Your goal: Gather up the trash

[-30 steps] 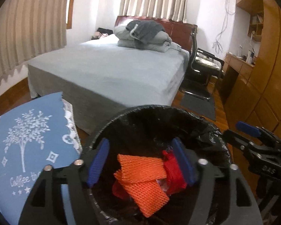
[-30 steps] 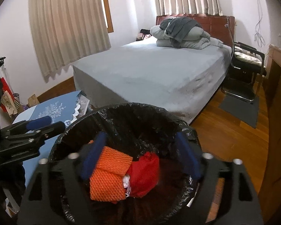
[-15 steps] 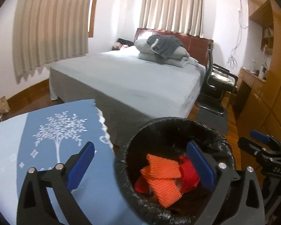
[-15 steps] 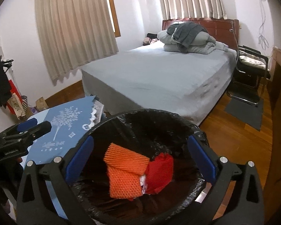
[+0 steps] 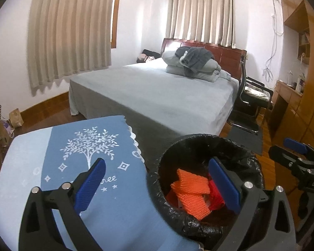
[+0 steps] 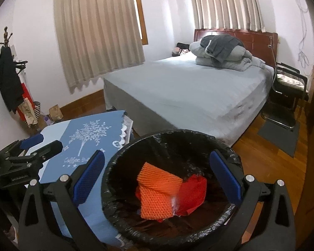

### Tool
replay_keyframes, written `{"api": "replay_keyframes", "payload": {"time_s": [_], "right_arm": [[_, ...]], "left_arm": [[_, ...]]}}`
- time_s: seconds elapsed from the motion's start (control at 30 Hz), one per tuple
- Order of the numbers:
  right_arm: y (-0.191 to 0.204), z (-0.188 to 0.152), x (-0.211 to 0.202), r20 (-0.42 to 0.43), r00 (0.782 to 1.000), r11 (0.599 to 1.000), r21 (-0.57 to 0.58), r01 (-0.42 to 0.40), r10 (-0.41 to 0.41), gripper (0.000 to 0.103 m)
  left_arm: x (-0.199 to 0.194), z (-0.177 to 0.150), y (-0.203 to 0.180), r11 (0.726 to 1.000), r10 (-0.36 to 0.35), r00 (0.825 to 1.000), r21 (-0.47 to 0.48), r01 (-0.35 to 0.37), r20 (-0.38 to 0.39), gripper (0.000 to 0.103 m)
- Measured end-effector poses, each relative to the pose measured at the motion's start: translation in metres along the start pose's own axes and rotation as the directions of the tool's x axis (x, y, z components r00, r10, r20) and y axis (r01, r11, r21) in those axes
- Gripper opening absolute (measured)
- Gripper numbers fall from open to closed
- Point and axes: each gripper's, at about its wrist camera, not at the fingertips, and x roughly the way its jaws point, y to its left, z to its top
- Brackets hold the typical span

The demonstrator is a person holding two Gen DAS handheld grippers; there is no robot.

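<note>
Beside the tabletop [image 5: 31,188], your trash bin [image 6: 123,161], lined with a black bag, stands on the side toward the bed [image 6: 188,90]. Orange mesh netting [image 6: 155,196] and a red piece of trash [image 6: 191,194] lie together inside the bin, touching each other.

Your left tongs [image 5: 159,185] are spread wide and grip nothing: one blue pad is over the blue tree-print cloth [image 5: 90,146], the other over the bin's opening. Your right tongs [image 6: 157,177] are likewise spread wide and empty, their pads framing the bin on either side from above. Neither pair touches the trash.

Each tool shows in the other's view: the right tongs at the far right edge of the left camera, the left tongs over the cloth's near corner in the right camera.

A folded grey quilt [image 6: 224,56] sits at the head of the bed, and a black chair [image 6: 286,96] stands beside it.
</note>
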Motion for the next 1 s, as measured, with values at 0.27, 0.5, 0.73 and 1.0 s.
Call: {"api": "replay_keyframes", "payload": {"time_s": [0.27,0.5,0.73,1.0], "right_arm": [[0.02,0.008,-0.025,0.025,0.999,0.999,-0.029,-0.023,0.024,0.098],[0.03,0.013,-0.036,0.038,0.999,0.998,-0.051,-0.029,0.031,0.098],[0.036,0.014,-0.041,0.041,0.998,0.997,-0.062,-0.035,0.038,0.098],[0.042,0.016,-0.044,0.041,0.998,0.997,-0.069,-0.046,0.049,0.098]], "left_arm": [[-0.029,0.001,0.003,1.0,0.031,0.999,-0.006,-0.031,0.029,0.097],[-0.05,0.006,0.004,0.999,0.047,0.997,-0.015,-0.046,0.059,0.097],[-0.062,0.006,0.005,0.998,0.063,0.995,-0.012,-0.062,0.074,0.097],[-0.068,0.003,0.002,0.997,0.073,0.994,-0.003,-0.073,0.082,0.097]]}}
